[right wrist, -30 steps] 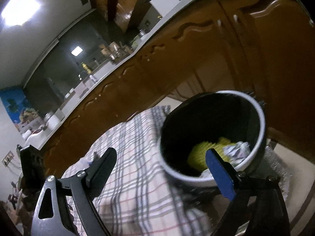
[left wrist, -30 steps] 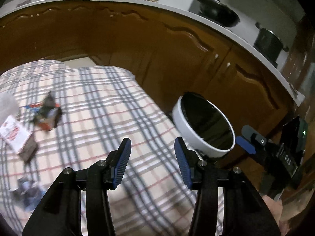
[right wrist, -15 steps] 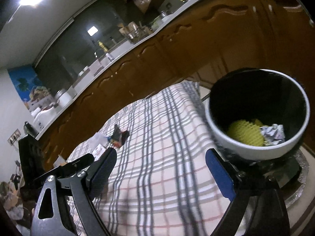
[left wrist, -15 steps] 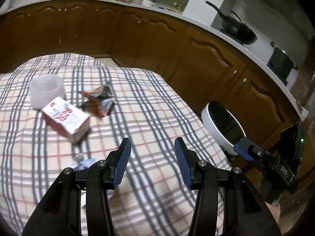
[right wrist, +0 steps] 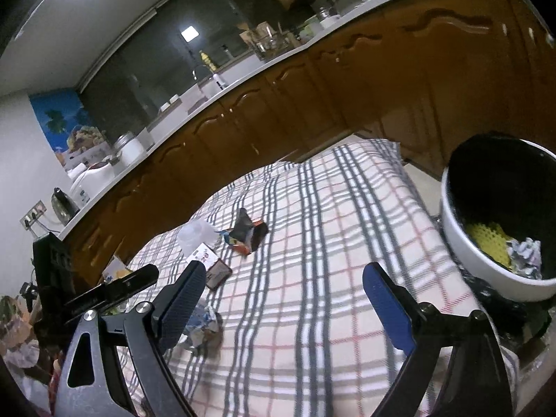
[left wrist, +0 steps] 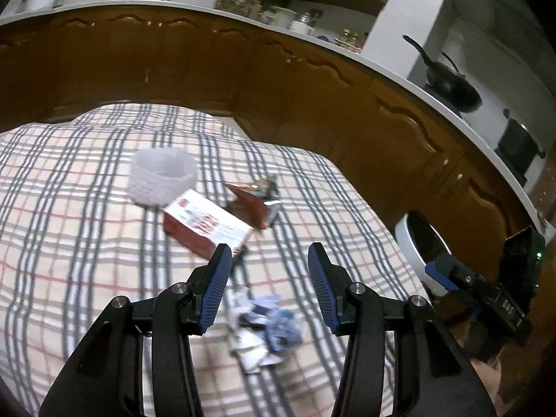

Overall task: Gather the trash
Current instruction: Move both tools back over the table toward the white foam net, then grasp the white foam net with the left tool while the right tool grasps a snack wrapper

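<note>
On the plaid tablecloth (left wrist: 69,250) lie a crumpled blue-white wrapper (left wrist: 267,326), a red and white carton (left wrist: 208,226), a dark red snack wrapper (left wrist: 257,201) and a clear plastic cup (left wrist: 161,177). My left gripper (left wrist: 267,288) is open and empty, just above the crumpled wrapper. My right gripper (right wrist: 281,305) is open and empty over the cloth; the crumpled wrapper (right wrist: 203,326) lies by its left finger. The white bin (right wrist: 500,243) at the right holds yellow netting and crumpled paper; it also shows in the left wrist view (left wrist: 417,243).
Brown kitchen cabinets (left wrist: 312,87) with a white countertop curve behind the table. A wok (left wrist: 451,87) and a pot (left wrist: 517,142) stand on the stove at the right. The right gripper's body (left wrist: 486,288) shows beside the bin.
The left gripper has swung left, away from the bin, and now hangs over the crumpled wrapper. The right gripper has drawn back from the bin, so the table trash has come into view.
</note>
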`<action>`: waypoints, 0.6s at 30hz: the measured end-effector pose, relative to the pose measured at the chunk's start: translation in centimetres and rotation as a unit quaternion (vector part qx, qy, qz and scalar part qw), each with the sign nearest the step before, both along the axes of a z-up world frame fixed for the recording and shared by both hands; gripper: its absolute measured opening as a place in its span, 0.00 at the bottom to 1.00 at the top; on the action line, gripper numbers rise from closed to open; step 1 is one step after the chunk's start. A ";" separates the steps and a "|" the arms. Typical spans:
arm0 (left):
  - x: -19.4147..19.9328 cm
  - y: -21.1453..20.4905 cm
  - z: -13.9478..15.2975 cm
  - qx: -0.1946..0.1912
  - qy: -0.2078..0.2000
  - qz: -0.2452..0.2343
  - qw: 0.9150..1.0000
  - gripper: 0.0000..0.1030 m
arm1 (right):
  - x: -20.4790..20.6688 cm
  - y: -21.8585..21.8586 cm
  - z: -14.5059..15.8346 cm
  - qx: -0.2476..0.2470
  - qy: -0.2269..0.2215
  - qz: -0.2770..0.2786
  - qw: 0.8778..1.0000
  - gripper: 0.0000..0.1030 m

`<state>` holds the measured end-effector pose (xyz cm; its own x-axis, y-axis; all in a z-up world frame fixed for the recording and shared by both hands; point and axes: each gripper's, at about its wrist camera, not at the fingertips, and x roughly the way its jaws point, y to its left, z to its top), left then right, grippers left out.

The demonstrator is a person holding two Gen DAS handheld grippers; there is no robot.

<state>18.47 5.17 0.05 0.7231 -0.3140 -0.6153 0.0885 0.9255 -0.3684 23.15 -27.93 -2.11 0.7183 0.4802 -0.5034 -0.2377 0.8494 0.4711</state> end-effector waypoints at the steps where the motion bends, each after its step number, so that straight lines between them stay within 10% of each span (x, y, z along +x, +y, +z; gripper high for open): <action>1: 0.1 0.4 0.0 0.000 0.001 0.003 1.000 0.44 | 0.1 0.3 0.0 0.000 0.001 0.002 1.000 0.90; 18: 4.0 6.5 -0.8 0.025 0.017 0.053 0.998 0.48 | 6.6 7.4 -0.5 -0.012 0.027 0.067 0.997 0.95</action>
